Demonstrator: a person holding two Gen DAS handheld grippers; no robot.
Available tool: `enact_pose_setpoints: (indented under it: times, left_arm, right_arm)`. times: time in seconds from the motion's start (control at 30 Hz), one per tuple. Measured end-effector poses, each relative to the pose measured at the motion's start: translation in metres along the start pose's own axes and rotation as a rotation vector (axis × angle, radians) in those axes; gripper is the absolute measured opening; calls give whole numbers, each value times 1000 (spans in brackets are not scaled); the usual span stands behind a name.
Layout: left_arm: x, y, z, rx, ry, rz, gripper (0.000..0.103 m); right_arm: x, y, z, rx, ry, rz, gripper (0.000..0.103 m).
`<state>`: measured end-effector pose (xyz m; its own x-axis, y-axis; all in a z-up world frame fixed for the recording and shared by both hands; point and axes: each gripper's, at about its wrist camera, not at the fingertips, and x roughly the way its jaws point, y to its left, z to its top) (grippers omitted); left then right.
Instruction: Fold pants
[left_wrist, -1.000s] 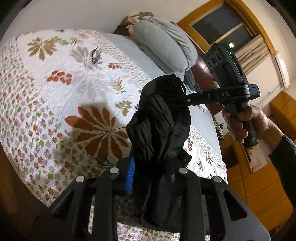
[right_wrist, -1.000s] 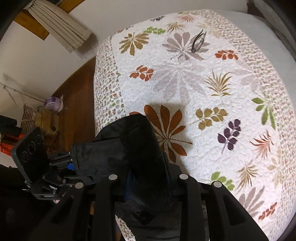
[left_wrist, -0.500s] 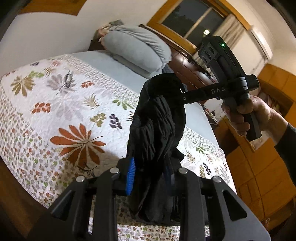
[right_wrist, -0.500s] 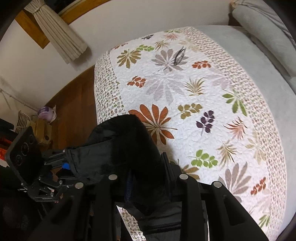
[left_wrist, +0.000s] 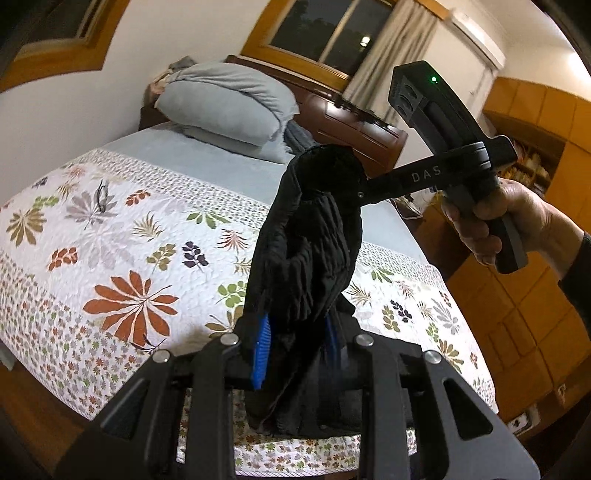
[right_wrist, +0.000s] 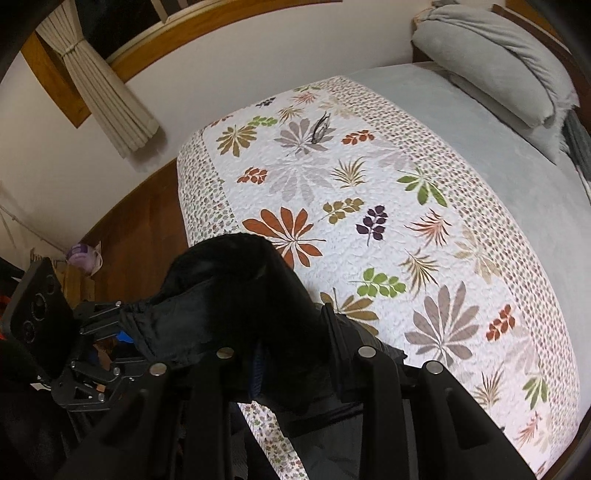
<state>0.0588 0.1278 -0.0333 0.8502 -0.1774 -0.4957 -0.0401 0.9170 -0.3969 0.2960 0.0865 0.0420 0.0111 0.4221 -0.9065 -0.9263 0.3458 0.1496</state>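
Note:
The black pants (left_wrist: 306, 258) hang bunched in the air above the bed, stretched between both grippers. My left gripper (left_wrist: 297, 350) is shut on one end of the waistband; its blue pads (left_wrist: 261, 350) press the cloth. My right gripper (left_wrist: 354, 184) shows in the left wrist view, held by a hand, shut on the other end. In the right wrist view the pants (right_wrist: 236, 295) drape over my right gripper (right_wrist: 291, 354), and my left gripper (right_wrist: 122, 325) grips the cloth at the left.
The bed's floral quilt (right_wrist: 369, 206) lies flat below. Grey pillows (left_wrist: 229, 107) are stacked at the headboard. A wooden floor (right_wrist: 136, 229) and curtain (right_wrist: 103, 96) lie beyond the bed's foot. Wooden cabinets (left_wrist: 517, 332) stand at the right.
Both grippers have lifted the pants higher and tilted up, so more of the bed, the pillows and the window come into view. Both grips are unchanged.

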Motion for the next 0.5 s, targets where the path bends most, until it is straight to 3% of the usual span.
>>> enact_pose_setpoints:
  times: [0.5]
  left_arm:
    - [9,-67,-2,137,48,-35,24]
  right_arm:
    - [-43,-31,-65,97,-88,-33,29]
